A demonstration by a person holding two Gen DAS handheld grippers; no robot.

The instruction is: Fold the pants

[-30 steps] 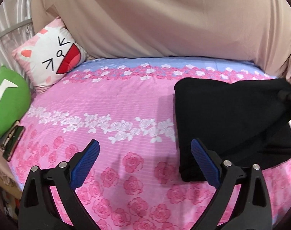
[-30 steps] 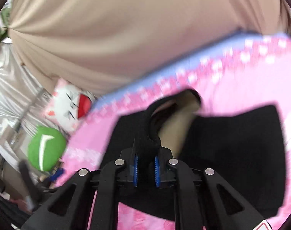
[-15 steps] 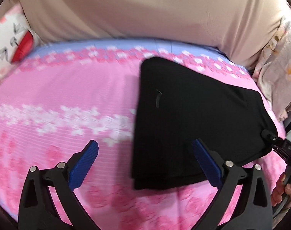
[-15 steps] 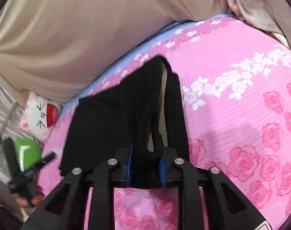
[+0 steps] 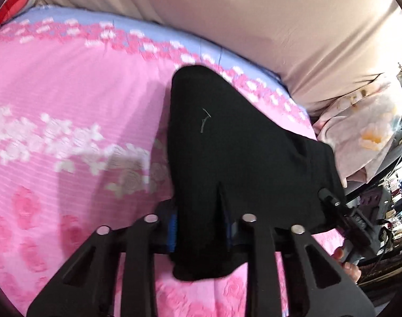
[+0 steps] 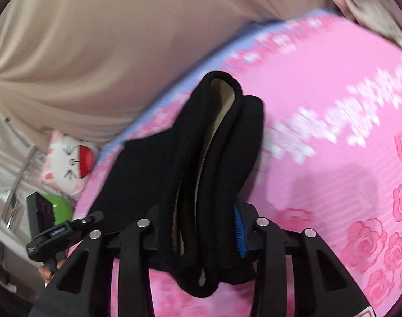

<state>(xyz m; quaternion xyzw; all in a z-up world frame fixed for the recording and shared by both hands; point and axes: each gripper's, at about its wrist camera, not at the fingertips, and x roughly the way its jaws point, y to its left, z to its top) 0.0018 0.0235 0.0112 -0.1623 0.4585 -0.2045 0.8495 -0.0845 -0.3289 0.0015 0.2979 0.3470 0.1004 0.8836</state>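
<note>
The black pants [image 5: 227, 137] lie folded on the pink rose-print bedsheet [image 5: 68, 84]. My left gripper [image 5: 201, 235] is shut on their near edge, the cloth bunched between the blue pads. My right gripper [image 6: 209, 232] is shut on the thick waistband end of the pants [image 6: 217, 142], whose pale lining shows. The right gripper also shows in the left wrist view [image 5: 341, 211] at the pants' right corner. The left gripper shows in the right wrist view [image 6: 55, 232] at the far left.
A beige cloth wall [image 5: 254, 21] rises behind the bed. A cat-face pillow [image 6: 68, 163] and a green cushion [image 6: 60, 208] lie at the bed's left end. A flowered quilt [image 5: 365, 132] is heaped at the right end.
My left gripper has moved right onto the pants and shut on their near edge; it was open before. My right gripper has kept its hold on the waistband and shifted.
</note>
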